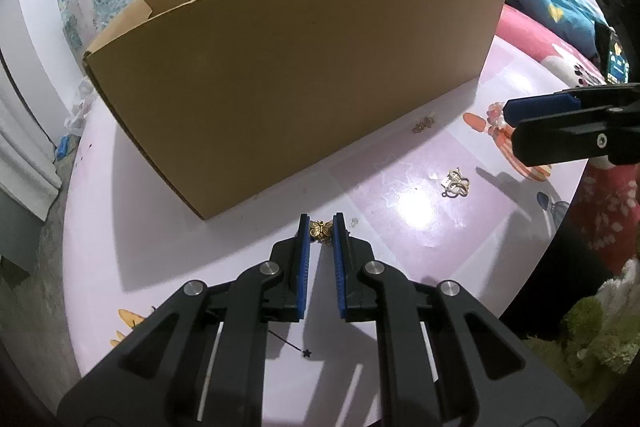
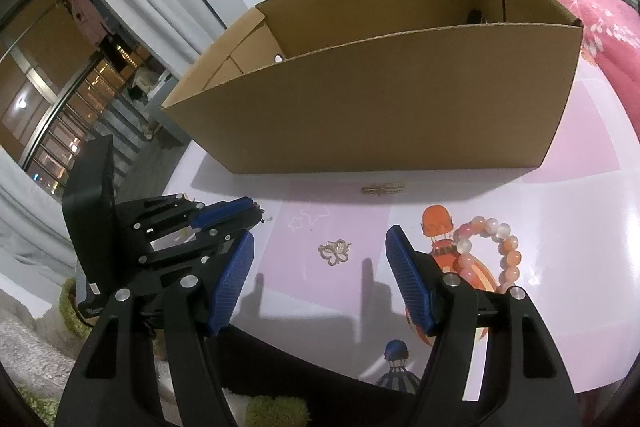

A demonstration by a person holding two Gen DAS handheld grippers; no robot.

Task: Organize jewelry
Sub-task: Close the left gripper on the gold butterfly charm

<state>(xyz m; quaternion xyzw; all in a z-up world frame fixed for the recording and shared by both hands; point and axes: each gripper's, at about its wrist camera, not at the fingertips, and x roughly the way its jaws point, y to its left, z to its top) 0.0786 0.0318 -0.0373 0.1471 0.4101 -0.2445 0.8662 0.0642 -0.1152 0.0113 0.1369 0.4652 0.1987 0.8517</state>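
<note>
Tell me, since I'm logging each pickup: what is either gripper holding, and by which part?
The left gripper pinches a gold butterfly charm by its wing edges. The right gripper is open, empty.

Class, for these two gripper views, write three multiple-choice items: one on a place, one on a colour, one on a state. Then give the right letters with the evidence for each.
1. Where does the bead bracelet lie?
A. inside the cardboard box
B. on the table beside the right gripper
C. between the left gripper's fingers

2. What colour are the pads on the grippers' fingers?
A. blue
B. red
C. white

3. What is the left gripper doing?
A. standing wide open over a bare table
B. closed on the gold butterfly charm
C. gripping the box wall

Answers:
1 B: the bracelet rests on the table, just right of the right gripper, outside the cardboard box.
2 A: every pad shows blue.
3 B: the gold butterfly charm sits pinched between its narrow-set tips.
</note>
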